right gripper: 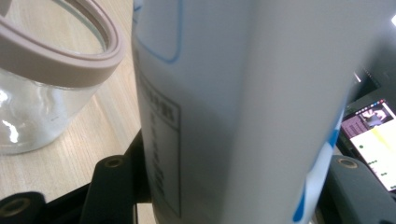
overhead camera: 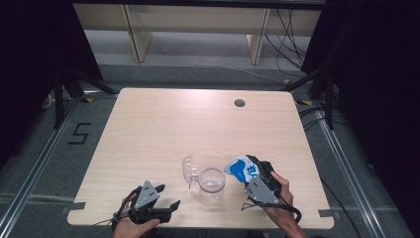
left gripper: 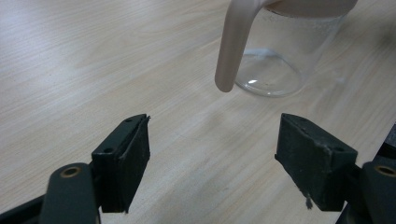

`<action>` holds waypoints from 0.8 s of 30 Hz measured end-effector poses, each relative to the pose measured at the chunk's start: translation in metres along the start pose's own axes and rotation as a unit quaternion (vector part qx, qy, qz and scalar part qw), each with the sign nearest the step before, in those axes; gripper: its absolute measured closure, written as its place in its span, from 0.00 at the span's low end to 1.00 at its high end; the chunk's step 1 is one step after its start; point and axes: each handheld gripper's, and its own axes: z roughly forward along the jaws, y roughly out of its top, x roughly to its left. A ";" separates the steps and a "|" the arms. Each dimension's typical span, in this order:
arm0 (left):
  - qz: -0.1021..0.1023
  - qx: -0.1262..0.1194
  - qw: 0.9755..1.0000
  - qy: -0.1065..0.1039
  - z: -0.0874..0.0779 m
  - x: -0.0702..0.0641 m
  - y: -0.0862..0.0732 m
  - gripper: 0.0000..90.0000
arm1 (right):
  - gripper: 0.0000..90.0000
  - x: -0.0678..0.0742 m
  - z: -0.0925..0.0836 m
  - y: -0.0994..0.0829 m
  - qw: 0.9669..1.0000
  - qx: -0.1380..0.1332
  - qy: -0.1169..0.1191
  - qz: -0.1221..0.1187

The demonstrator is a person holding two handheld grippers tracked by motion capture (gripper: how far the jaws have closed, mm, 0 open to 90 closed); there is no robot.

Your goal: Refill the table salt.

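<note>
A clear glass jar [overhead camera: 212,182] stands upright near the front edge of the pale wooden counter [overhead camera: 163,124], and everything else is best placed from it. Its mouth is uncovered; the clear lid [overhead camera: 190,169] hangs off the jar's left side, tipped up on edge and joined to the rim by a pinkish band. In the left gripper view that band [left gripper: 233,46] curves down the outside of the jar [left gripper: 275,60] and ends just above the counter [left gripper: 93,70]. To the right of the jar, just beside it, the right hand-held gripper [overhead camera: 253,171] clamps a white pouch with blue print [overhead camera: 241,169], which leans toward the jar's rim. In the right gripper view the pouch [right gripper: 243,107] sits pressed between the two black jaws, a boxed label of small print showing on its side, with the jar [right gripper: 42,98] and its pinkish rim ring [right gripper: 70,60] close on the left. Whether the pouch touches the rim cannot be told. To the front-left of the jar, near the counter's front edge, the left hand-held gripper [overhead camera: 166,196] rests low with its jaws spread wide and nothing between them; in its own view the jar stands beyond the jaws, apart from them. Far behind the jar, toward the back-right of the counter, is a small round cable hole [overhead camera: 239,103].
</note>
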 end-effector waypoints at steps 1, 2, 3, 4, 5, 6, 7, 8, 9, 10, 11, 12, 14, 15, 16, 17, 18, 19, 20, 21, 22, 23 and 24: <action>0.000 0.000 1.000 0.000 0.000 0.000 0.000 0.28 | 0.49 0.001 0.000 0.000 1.000 0.001 0.000 0.004; 0.000 0.000 1.000 0.000 0.000 0.000 0.000 0.28 | 0.49 0.000 0.000 0.001 1.000 -0.001 -0.002 -0.006; 0.000 0.000 1.000 0.000 0.000 0.000 0.000 0.28 | 0.49 0.000 0.000 0.001 1.000 -0.001 -0.001 -0.007; 0.000 0.000 1.000 0.000 0.000 0.000 0.000 0.28 | 0.49 0.002 0.000 0.001 1.000 0.001 -0.001 -0.001; 0.000 0.000 1.000 0.000 0.000 0.000 0.000 0.28 | 0.49 0.001 0.000 0.001 1.000 -0.002 -0.002 -0.007; 0.000 0.000 1.000 0.000 0.000 0.000 0.000 0.28 | 0.49 0.002 -0.001 0.002 1.000 0.000 -0.002 -0.006; 0.001 0.000 1.000 0.001 0.000 0.000 0.000 0.28 | 0.49 0.002 0.000 0.002 1.000 0.000 -0.003 -0.007; 0.001 0.000 1.000 0.001 0.000 0.000 0.000 0.28 | 0.49 0.001 0.000 0.002 1.000 -0.003 -0.004 -0.019; 0.000 0.000 1.000 0.001 0.000 0.000 0.000 0.28 | 0.49 0.001 0.000 0.003 1.000 -0.004 -0.004 -0.020; 0.006 0.000 1.000 0.004 -0.001 0.001 0.000 0.28 | 0.49 0.001 0.000 0.003 1.000 -0.003 -0.004 -0.021; 0.009 0.003 1.000 0.006 -0.001 0.002 0.000 0.28 | 0.49 0.002 -0.001 0.003 1.000 0.001 -0.005 -0.018; -0.001 0.000 1.000 0.002 -0.001 0.001 0.000 0.28 | 0.49 0.001 0.000 0.003 1.000 -0.001 -0.007 -0.030; 0.000 0.000 1.000 0.004 -0.001 0.001 0.000 0.28 | 0.49 0.002 0.000 0.004 0.999 0.005 -0.010 -0.041; -0.001 -0.001 1.000 0.004 -0.001 0.001 0.000 0.28 | 0.49 0.003 -0.001 0.004 0.999 0.008 -0.010 -0.035; 0.008 0.000 1.000 0.004 -0.002 0.002 0.000 0.28 | 0.49 0.004 -0.001 0.004 0.999 0.010 -0.010 -0.036; 0.004 -0.003 1.000 0.005 -0.001 0.001 0.000 0.28 | 0.49 0.004 0.000 0.004 0.999 0.012 -0.010 -0.045; 0.004 -0.002 1.000 0.006 -0.001 0.001 0.000 0.28 | 0.49 0.003 0.001 0.003 0.998 0.009 -0.010 -0.060; -0.002 -0.003 1.000 0.004 -0.001 0.000 0.000 0.28 | 0.49 0.004 0.000 0.003 0.999 0.014 -0.010 -0.052; 0.002 -0.002 1.000 0.005 -0.001 0.000 0.000 0.28 | 0.49 0.003 0.001 0.003 0.998 0.015 -0.011 -0.061; 0.005 0.001 1.000 0.005 -0.002 0.000 0.000 0.28 | 0.49 0.003 0.001 0.003 0.998 0.015 -0.011 -0.067; 0.005 -0.003 1.000 0.002 -0.002 0.001 0.000 0.28 | 0.49 0.003 0.001 0.002 0.998 0.016 -0.012 -0.068; 0.000 -0.003 1.000 0.002 -0.002 0.000 0.000 0.28 | 0.49 0.004 0.001 0.002 0.998 0.020 -0.014 -0.058; -0.001 -0.003 1.000 0.002 -0.001 0.000 0.000 0.28 | 0.49 0.004 0.001 0.002 0.998 0.020 -0.015 -0.063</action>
